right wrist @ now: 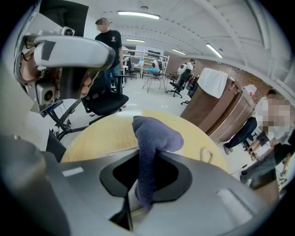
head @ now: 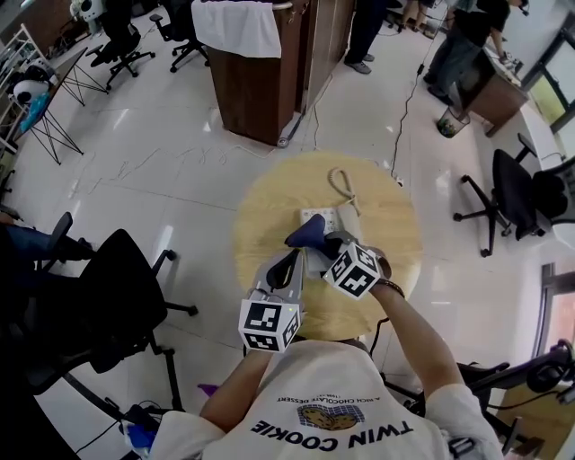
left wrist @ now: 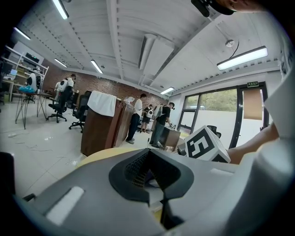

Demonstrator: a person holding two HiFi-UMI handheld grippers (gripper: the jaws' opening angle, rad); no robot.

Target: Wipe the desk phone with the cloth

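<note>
1. Your right hand-held gripper (right wrist: pixel 148 156) is clamped on the cloth (right wrist: pixel 154 136). Blue-grey fabric runs down between the jaws and bunches in a lump above the tips.
2. In the head view it comes in from the right with its marker cube (head: pixel 355 269) tilted. The cloth sits over the near-left part of the desk phone (head: pixel 322 216). You can't confirm from this angle how firmly it presses.
3. Your left hand-held gripper (left wrist: pixel 147 152) has its jaws together at the tips, with nothing pinched between them. A sliver of white and purple shows through the gap behind the tips.
4. The head view puts the left hand-held gripper just near-left of the desk phone, tips pointed at it. I can't tell whether it touches the phone body.
5. The desk phone is white and sits roughly mid-way across the round wooden counter (head: pixel 269 211). Its coiled cord (head: pixel 341 182) loops off the far side.
6. In the right gripper view the coiled cord lies on the counter to the right of the cloth.
7. The two grippers are close together, the left one nearer your body.
8. Surroundings:
   - A black office chair (head: pixel 126 296) stands to your left.
   - A wooden cabinet (head: pixel 256 90) with a white towel (head: pixel 238 27) draped over it stands beyond the counter.
   - Everything stands on a pale tiled floor (head: pixel 153 171).
</note>
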